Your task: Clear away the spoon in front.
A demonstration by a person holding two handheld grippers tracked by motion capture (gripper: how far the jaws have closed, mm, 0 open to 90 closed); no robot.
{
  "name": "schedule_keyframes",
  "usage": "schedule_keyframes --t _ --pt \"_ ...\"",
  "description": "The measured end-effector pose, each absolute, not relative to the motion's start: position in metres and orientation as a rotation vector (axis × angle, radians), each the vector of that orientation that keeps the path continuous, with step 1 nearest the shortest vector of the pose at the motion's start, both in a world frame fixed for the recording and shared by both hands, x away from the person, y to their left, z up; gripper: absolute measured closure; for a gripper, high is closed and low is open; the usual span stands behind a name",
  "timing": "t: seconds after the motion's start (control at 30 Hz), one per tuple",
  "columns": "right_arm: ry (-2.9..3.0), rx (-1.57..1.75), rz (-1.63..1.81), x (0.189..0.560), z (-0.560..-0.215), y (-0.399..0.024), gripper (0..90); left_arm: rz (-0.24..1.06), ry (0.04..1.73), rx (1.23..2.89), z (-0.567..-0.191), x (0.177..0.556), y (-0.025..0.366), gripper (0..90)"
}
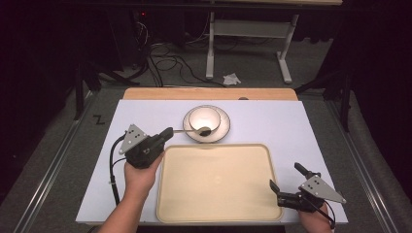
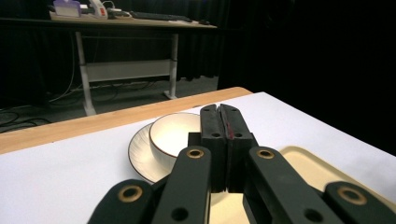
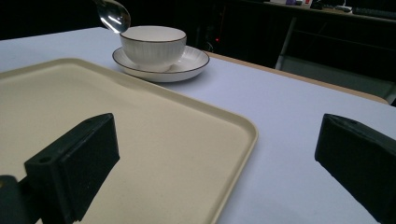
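Observation:
A white bowl [image 1: 203, 118] stands on a matching saucer [image 1: 225, 122] at the middle back of the white tabletop. My left gripper [image 1: 167, 132] is to their left, shut on the handle of a metal spoon [image 1: 187, 130]. The spoon's head hangs over the bowl's near rim. In the left gripper view the jaws are pressed together at the left gripper [image 2: 218, 109], in front of the bowl [image 2: 170, 133]; the spoon is hidden there. My right gripper [image 1: 286, 177] rests open by the right front corner of the cream tray [image 1: 218, 189], holding nothing. The right gripper view shows the spoon's head [image 3: 112, 16] above the bowl [image 3: 152, 44].
The large cream tray [image 3: 116, 116] lies bare at the table's front centre, just near of the saucer [image 3: 191, 58]. White tabletop [image 1: 272, 119] surrounds it, with a wooden edge [image 1: 209, 93] at the back. Beyond are a desk frame and floor cables.

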State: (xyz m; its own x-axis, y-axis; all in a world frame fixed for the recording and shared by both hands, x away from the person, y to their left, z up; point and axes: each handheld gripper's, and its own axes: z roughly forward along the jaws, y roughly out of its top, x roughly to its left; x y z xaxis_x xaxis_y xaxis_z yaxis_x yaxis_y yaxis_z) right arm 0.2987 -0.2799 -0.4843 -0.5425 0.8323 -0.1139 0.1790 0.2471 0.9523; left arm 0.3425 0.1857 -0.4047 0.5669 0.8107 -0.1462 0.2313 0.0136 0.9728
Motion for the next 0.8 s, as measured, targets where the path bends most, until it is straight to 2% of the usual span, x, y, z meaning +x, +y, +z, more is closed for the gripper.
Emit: schedule_keyframes --t 0.43,0.8 --pt "1.891 0.911 1.314 0.299 -0.484 -0.279 0.4 0.474 0.877 1.514 -0.421 0.307 0.193 89.7" --pt "1.893 0.915 1.309 0.298 -0.485 -0.279 0.4 0.286 0.893 1.471 -0.459 0.286 0.203 89.7"
